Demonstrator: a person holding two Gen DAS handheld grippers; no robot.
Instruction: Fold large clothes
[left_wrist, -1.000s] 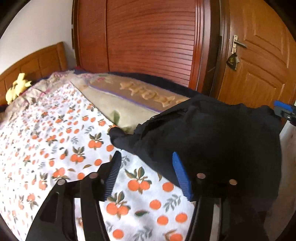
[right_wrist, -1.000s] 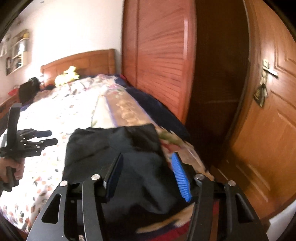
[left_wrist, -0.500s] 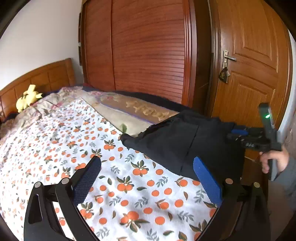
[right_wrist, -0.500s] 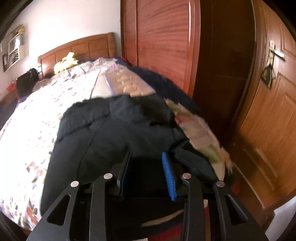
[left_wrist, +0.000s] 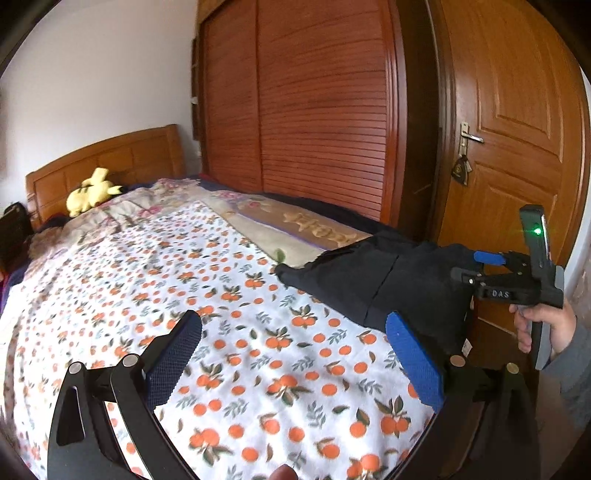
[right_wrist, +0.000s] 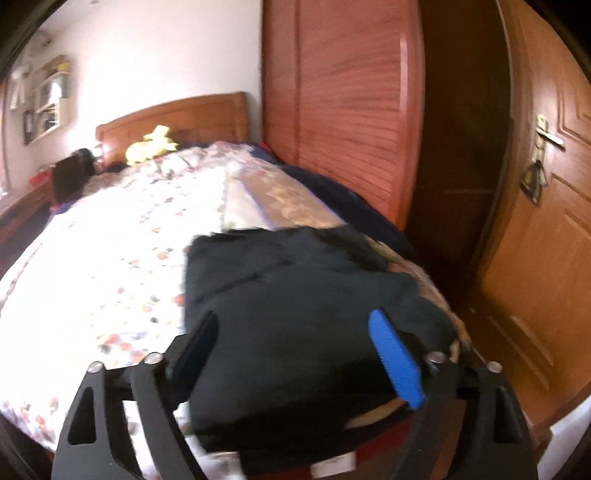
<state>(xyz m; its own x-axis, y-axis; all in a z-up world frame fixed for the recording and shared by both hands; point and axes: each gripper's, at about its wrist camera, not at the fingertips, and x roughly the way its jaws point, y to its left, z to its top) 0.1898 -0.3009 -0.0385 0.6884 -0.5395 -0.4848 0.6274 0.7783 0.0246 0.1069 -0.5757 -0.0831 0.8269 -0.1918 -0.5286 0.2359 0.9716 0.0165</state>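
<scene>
Overhanging bed edge: black garment

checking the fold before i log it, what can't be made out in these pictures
- Right wrist view: motion blur smears the black garment, so its fold lines and edges are unclear.
- Right wrist view: the garment's near edge is hidden behind the right gripper, whose jaws are opening.
- Left wrist view: the garment's far right side is covered by the right gripper.
- Left wrist view: the tag under the door handle is too small to read.
</scene>
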